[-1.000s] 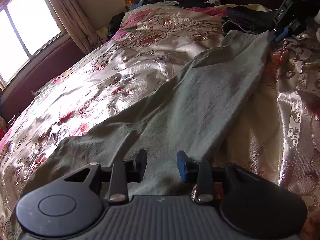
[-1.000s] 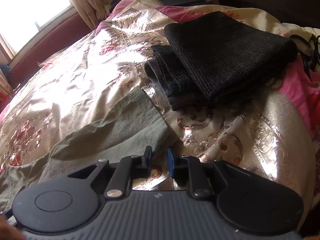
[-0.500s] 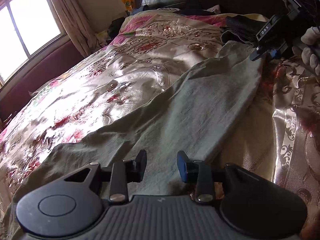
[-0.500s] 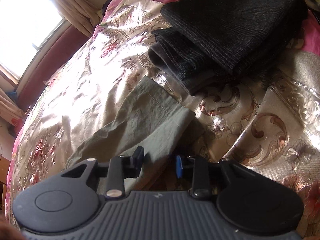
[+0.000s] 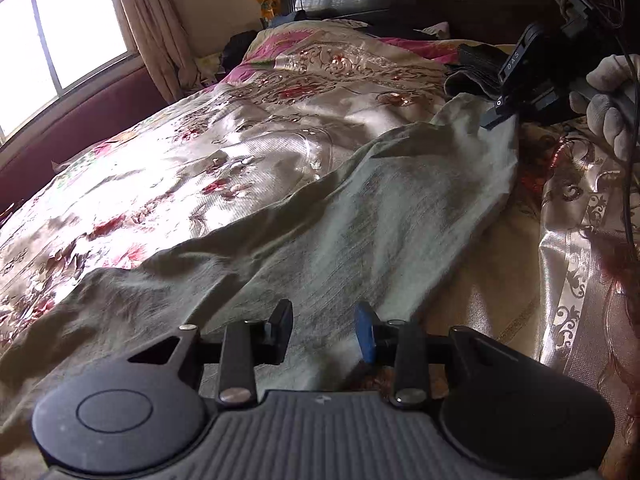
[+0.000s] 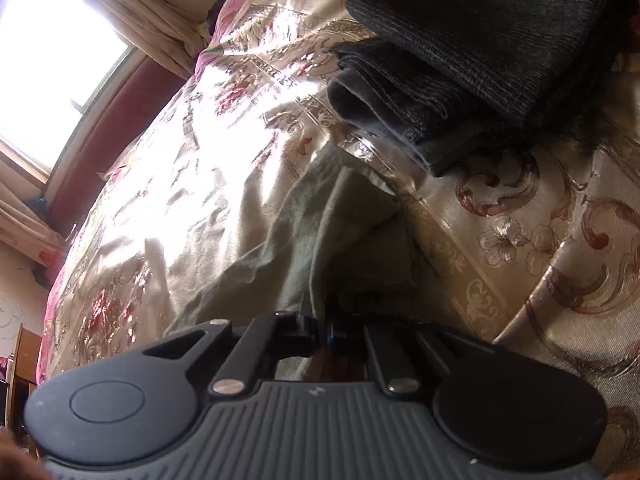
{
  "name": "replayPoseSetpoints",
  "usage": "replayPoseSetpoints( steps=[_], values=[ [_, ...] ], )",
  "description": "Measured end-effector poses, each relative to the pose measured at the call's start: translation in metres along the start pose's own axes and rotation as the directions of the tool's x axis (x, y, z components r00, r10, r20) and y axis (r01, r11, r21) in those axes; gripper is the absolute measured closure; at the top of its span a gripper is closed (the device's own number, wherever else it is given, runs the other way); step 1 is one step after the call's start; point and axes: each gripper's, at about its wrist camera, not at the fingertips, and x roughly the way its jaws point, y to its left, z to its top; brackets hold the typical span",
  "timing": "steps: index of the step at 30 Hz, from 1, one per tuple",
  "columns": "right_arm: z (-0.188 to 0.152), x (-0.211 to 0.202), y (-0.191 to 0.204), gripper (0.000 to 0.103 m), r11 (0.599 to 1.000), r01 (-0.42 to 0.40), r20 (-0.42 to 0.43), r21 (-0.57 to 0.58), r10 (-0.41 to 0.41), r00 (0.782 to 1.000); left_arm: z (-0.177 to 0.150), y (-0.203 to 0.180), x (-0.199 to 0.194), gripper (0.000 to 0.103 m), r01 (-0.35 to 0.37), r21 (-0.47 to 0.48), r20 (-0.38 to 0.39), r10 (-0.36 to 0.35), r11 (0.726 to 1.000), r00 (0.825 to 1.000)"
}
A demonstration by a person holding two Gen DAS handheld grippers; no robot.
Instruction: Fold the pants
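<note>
Two grippers worked grey-green pants (image 5: 360, 216) on a floral bedspread (image 5: 180, 152): the right gripper (image 6: 322, 326) clamped one corner, the left gripper (image 5: 323, 332) hung unclenched above.

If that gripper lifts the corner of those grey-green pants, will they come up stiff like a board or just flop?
Probably flop: the grey-green pants lie in soft wrinkles, and the corner pinched by the right gripper already bunches into folds. They look like thin, light cloth, so most would likely trail behind. On the shiny floral bedspread they may slide easily.
</note>
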Motion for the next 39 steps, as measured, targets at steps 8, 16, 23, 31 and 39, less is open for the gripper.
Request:
replayPoseSetpoints(
  steps=[8,16,23,31,39],
  values=[
    [-0.006,-0.028,0.121,0.098,0.958,-0.143,0.022,-0.25,0.153,0.988,-0.022,0.02,-0.016,0.054,0.001,-0.139,0.025,0.002,0.99,1.0],
    [-0.084,0.005,0.276,0.099,0.798,-0.374,-0.207,-0.473,0.311,0.927,-0.04,0.064,-0.044,0.054,-0.059,-0.299,0.099,0.093,0.952,0.991],
    [-0.193,0.044,0.375,0.099,0.65,-0.517,-0.415,-0.556,0.321,0.851,-0.076,0.119,-0.079,0.054,-0.131,-0.496,0.118,0.216,0.858,0.969],
    [-0.301,0.054,0.433,0.099,0.423,-0.529,-0.478,-0.736,0.229,0.848,-0.119,0.159,-0.1,0.053,-0.181,-0.625,0.09,0.3,0.76,0.95],
    [-0.349,0.062,0.445,0.093,0.198,-0.496,-0.486,-0.846,0.1,0.868,-0.137,0.169,-0.096,0.053,-0.147,-0.664,0.088,0.272,0.733,0.958]
  ],
)
